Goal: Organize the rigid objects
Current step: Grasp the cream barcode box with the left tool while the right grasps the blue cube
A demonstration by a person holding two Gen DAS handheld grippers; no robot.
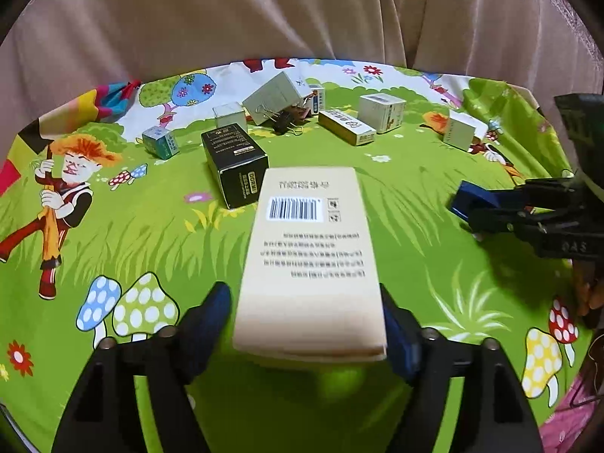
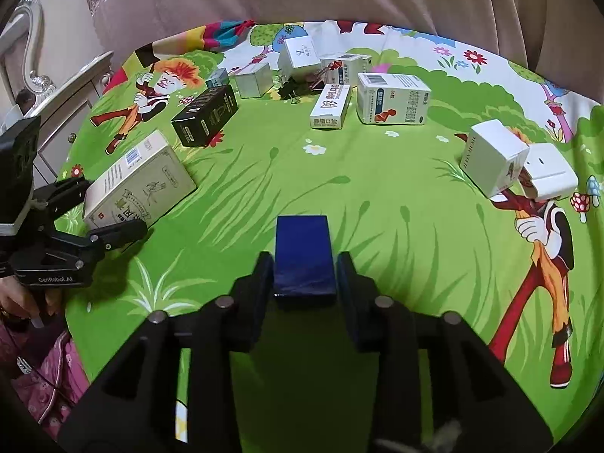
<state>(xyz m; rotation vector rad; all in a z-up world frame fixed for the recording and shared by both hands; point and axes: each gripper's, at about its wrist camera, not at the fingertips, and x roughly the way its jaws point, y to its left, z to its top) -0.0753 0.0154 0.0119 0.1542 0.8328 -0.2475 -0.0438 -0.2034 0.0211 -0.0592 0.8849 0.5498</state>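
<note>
My left gripper [image 1: 305,324] is shut on a cream box with a barcode [image 1: 309,249] and holds it over the green cartoon cloth [image 1: 151,226]; the box also shows in the right wrist view [image 2: 139,185], resting low on the cloth. My right gripper [image 2: 305,279] is shut on a dark blue box [image 2: 305,256]; it also shows in the left wrist view [image 1: 475,204]. A black box [image 1: 234,162] lies just beyond the cream box, to its left.
Several small boxes lie across the far cloth: a yellow-white one [image 1: 347,126], white ones [image 1: 381,111], [image 1: 462,128], a teal one [image 1: 160,141], and a tilted grey one [image 1: 275,96] over binder clips [image 1: 285,120]. Two white boxes [image 2: 517,162] lie right. Brown cushions [image 1: 302,7] stand behind.
</note>
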